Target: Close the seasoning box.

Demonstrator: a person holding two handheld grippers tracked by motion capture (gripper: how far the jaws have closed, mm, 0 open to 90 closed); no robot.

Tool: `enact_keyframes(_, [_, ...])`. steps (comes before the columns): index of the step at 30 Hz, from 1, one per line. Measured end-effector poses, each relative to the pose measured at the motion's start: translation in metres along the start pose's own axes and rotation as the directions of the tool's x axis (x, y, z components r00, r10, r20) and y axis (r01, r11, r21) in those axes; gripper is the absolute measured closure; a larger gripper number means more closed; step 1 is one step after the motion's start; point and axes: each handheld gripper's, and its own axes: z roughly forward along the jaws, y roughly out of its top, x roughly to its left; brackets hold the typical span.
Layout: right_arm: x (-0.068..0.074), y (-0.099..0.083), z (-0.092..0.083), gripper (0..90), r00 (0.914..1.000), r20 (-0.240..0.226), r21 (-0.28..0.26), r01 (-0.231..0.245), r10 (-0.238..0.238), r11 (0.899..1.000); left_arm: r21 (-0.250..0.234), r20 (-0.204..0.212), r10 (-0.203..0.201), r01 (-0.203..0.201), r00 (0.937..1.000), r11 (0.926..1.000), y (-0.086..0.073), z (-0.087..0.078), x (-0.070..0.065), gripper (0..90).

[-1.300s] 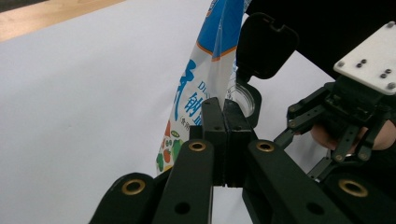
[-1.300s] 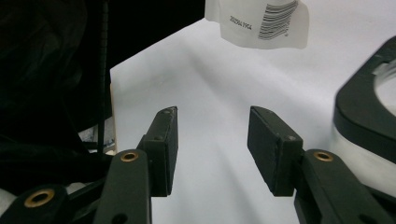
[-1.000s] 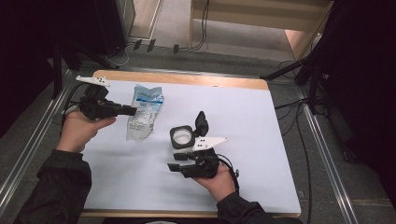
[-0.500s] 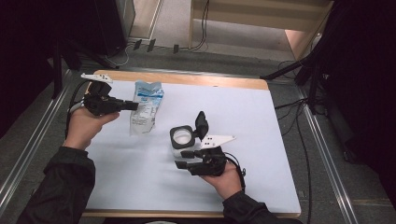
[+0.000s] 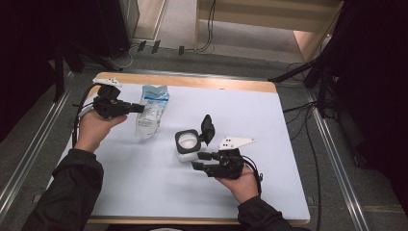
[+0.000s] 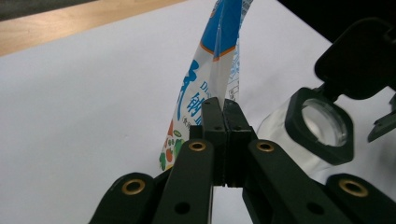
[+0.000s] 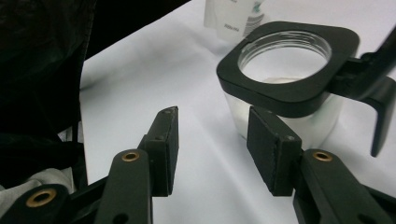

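Note:
A white and blue printed plastic pouch [image 5: 151, 109] is at the left of the white mat, and my left gripper [image 5: 141, 109] is shut on its edge. In the left gripper view the jaws pinch the pouch [image 6: 212, 70] at my left gripper [image 6: 223, 100], and the pouch rises beyond them. A clear jar [image 5: 187, 142] with a black collar and an open flip lid [image 5: 208, 129] stands mid-mat. My right gripper [image 5: 196, 161] is just in front of it. In the right gripper view my right gripper [image 7: 212, 116] stands open on nothing, with the jar [image 7: 289, 60] just beyond its right jaw.
The white mat [image 5: 269, 144] covers a wooden table whose edge [image 5: 192, 81] shows at the far side. Metal rails [image 5: 332, 159] run along both sides. Cables [image 5: 207, 29] and dark stands lie on the floor beyond.
My left hand has shifted right and toward the far edge, still pinching the pouch. My right hand has drawn to the right, away from under the jar. The jar has stayed put.

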Motion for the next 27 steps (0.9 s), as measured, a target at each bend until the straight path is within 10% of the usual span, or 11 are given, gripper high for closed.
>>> enact_keyframes(27, [-0.030, 0.004, -0.021, 57.5, 0.9984, 0.054, 0.004, -0.014, 0.014, 1.000, 0.010, 0.002, 0.018, -0.018, 0.9998, 0.9998, -0.042, -0.025, 0.005, 89.8])
